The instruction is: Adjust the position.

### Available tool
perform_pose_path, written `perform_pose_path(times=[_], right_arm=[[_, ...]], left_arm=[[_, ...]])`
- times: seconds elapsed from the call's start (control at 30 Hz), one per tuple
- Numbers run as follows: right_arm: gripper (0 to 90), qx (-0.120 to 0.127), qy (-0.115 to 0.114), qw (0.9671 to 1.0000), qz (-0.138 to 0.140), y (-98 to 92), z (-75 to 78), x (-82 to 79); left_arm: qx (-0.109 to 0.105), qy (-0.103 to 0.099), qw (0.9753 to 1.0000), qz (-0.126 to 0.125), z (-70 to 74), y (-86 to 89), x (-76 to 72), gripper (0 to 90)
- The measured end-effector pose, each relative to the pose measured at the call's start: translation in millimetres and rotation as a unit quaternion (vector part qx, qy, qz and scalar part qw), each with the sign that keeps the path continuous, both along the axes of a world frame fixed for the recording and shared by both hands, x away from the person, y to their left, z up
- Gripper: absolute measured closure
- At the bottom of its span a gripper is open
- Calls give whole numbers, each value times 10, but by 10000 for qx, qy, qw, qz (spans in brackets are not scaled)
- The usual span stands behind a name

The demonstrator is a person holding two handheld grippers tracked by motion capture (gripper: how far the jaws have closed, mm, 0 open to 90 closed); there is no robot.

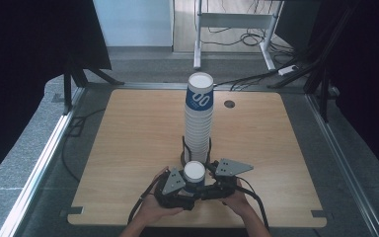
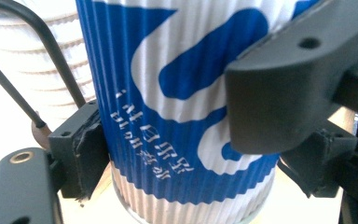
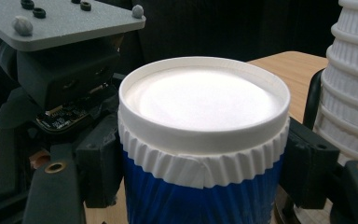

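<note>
One blue-and-white ribbed paper cup (image 1: pixel 194 174) stands upside down on the near part of the worktop (image 1: pixel 128 148), just in front of the tall cup stack (image 1: pixel 198 118) that sits in a black wire holder (image 1: pixel 184 148). I have the left gripper (image 1: pixel 181 185) and the right gripper (image 1: pixel 212 181) both brought in on this single cup from either side; each is pinching its ribbed wall. My judgement: the cup is separate from the stack and secured, and what is left is to carry it wherever it belongs, whether onto the stack or away from it; the frames do not settle which. In the right gripper view the white cup base (image 3: pixel 204 100) faces up, with the right gripper's pads against both flanks and the left gripper's grey plate (image 3: pixel 65 21) behind it. The left gripper view adds the printed lettering (image 2: pixel 151 149) on the sleeve, upside down, and the wire (image 2: pixel 51 51) of the holder against the stack. The high view alone gives the full stack height and both hands (image 1: pixel 153 210).
</note>
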State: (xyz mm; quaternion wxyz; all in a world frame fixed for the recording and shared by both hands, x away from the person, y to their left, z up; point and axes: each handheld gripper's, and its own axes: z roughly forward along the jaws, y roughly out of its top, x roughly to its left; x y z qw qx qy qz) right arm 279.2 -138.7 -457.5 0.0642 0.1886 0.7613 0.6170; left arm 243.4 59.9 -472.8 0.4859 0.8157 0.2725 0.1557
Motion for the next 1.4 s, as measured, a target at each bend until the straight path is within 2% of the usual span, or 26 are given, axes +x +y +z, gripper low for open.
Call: perform_pose_path(times=[0.3, 0.63, 0.87, 1.17, 1.27, 1.4], right_arm=[[253, -2, 28, 10000, 25, -11, -3, 3], [222, 10, 57, 10000, 46, -16, -3, 12], [200, 79, 74, 9999, 25, -61, 27, 18], [193, 67, 79, 9999, 28, -106, 58, 13], [191, 38, 94, 9999, 8, -126, 61, 17], [189, 16, 89, 10000, -16, -156, 63, 27]], left_arm=[[74, -130, 9999, -38, 1, 9, -13, 192], [292, -268, 9992, -42, -14, -6, -26, 197], [509, -423, 9978, 21, -9, -1, -34, 198], [662, -539, 9962, 143, 13, 51, -18, 198], [817, -609, 9945, 226, 12, 76, -5, 198], [1093, -764, 9905, 347, 5, 97, 4, 198]])
